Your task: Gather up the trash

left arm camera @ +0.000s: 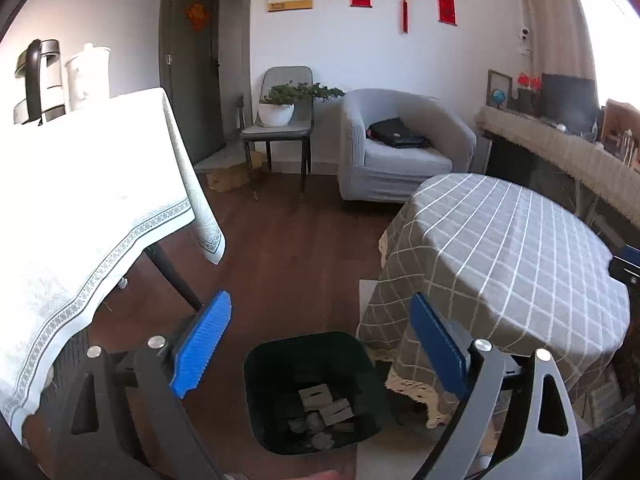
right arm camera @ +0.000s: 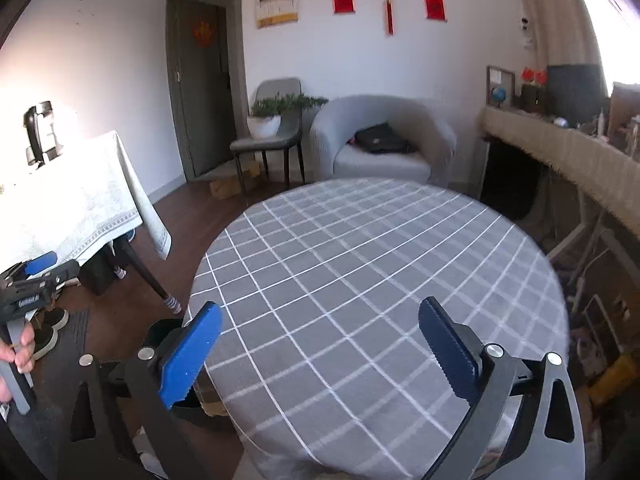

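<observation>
Blue ribbed pads line both grippers. The left gripper [left arm camera: 320, 344] hangs above the black bin [left arm camera: 316, 392] on the wooden floor [left arm camera: 288, 248], jaws spread wide with nothing between them. Grey crumpled and flat trash pieces [left arm camera: 324, 412] lie at the bottom of the bin, which stands just beside the round table [left arm camera: 500, 248] with its grey checked cloth. The right gripper [right arm camera: 320, 344] is over that table, jaws likewise released and empty. A hand [right arm camera: 20, 348] grips the left tool's handle. A white-clothed table [left arm camera: 80, 200] stands to the left.
</observation>
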{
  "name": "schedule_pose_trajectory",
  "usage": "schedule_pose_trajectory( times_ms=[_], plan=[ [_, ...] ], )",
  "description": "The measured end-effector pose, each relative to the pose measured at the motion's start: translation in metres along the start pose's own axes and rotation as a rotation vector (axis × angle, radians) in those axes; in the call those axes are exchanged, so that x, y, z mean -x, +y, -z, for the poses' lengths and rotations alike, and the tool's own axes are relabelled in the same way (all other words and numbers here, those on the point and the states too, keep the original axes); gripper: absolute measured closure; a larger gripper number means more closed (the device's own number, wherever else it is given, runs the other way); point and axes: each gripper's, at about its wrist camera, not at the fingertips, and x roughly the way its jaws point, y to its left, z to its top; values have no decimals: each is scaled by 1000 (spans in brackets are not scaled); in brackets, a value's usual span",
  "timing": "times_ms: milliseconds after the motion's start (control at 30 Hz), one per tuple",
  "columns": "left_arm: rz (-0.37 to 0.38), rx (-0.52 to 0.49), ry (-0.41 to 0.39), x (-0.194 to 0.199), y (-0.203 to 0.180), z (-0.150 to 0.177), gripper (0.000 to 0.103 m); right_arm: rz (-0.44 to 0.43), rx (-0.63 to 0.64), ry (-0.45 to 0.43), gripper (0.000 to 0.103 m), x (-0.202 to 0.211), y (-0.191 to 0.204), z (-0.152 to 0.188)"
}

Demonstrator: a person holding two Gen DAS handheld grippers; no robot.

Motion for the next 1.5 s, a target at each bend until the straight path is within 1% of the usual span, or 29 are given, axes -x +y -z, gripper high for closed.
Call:
schedule_pose_trajectory(
  times_ms=[133, 233, 300, 333, 400, 467, 533, 633, 833, 1100, 1500],
  plan=[
    [0, 30, -33, 23, 1, -1, 9, 6, 51, -9, 4, 26, -1, 11],
    [0, 32, -22, 33, 0, 4, 9, -1, 76, -18, 4, 42, 1, 22],
    [2, 13, -15, 38, -4, 9, 9, 24, 77, -27, 4, 48, -1, 22],
    [1, 3, -14, 40, -5, 12, 9, 22, 62, -24, 4, 47, -1, 22],
    [5, -10, -9, 43, -8, 19, 9, -15, 23, -20, 4, 48, -7, 25],
    [9, -6, -5, 44, -8, 24, 9, -5, 9, -25, 4, 49, -9, 25],
    [13, 0, -13, 48, -7, 25, 9, -26, 12, -51, 4, 54, -7, 25],
    [7, 3, -22, 51, -3, 27, 9, -42, 21, -67, 4, 57, -3, 26],
    [11, 21, -19, 52, 2, 26, 9, -51, 59, -63, 4, 56, 6, 25],
    [-1, -14, -29, 53, -4, 28, 8, -61, 68, -54, 4, 54, 12, 25],
    [-1, -11, -30, 53, -6, 28, 8, -68, 54, -54, 4, 54, 12, 24]
  ],
)
